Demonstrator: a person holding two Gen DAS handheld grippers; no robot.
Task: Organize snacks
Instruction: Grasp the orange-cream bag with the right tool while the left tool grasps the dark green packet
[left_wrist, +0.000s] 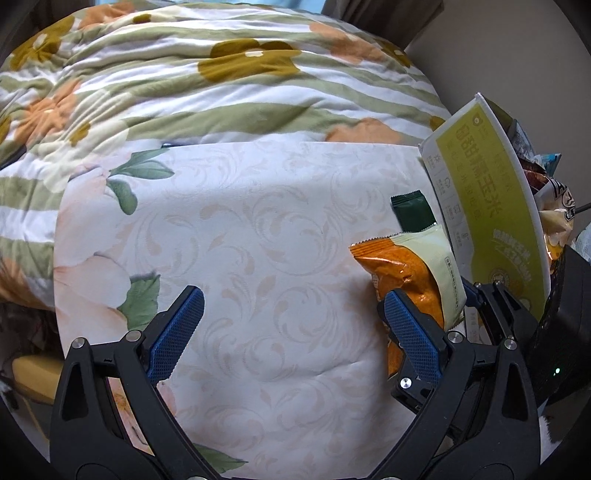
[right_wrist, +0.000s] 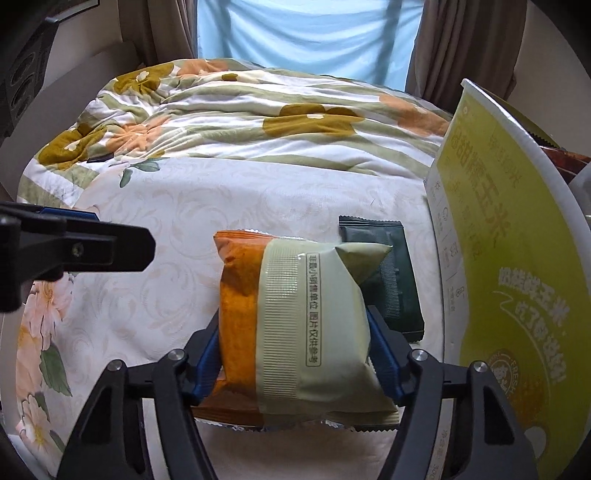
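**Right gripper clamped on orange/green snack pack**

Snack pack (right_wrist: 295, 325): puffy pouch, orange one side, pale green with printed text the other, crimped ends. Lies near the right edge of the bed sheet (right_wrist: 229, 221), partly over a dark green sachet (right_wrist: 391, 273). Right gripper (right_wrist: 293, 354) has its blue pads pressed on both sides of the pack. Left gripper (left_wrist: 291, 328) spread wide, nothing between the fingers, over bare sheet. Yellow-green carton (right_wrist: 498, 258) stands just beside the sachet. Sheet left of the pack is clear; floral quilt (right_wrist: 240, 122) bunched along the far edge.
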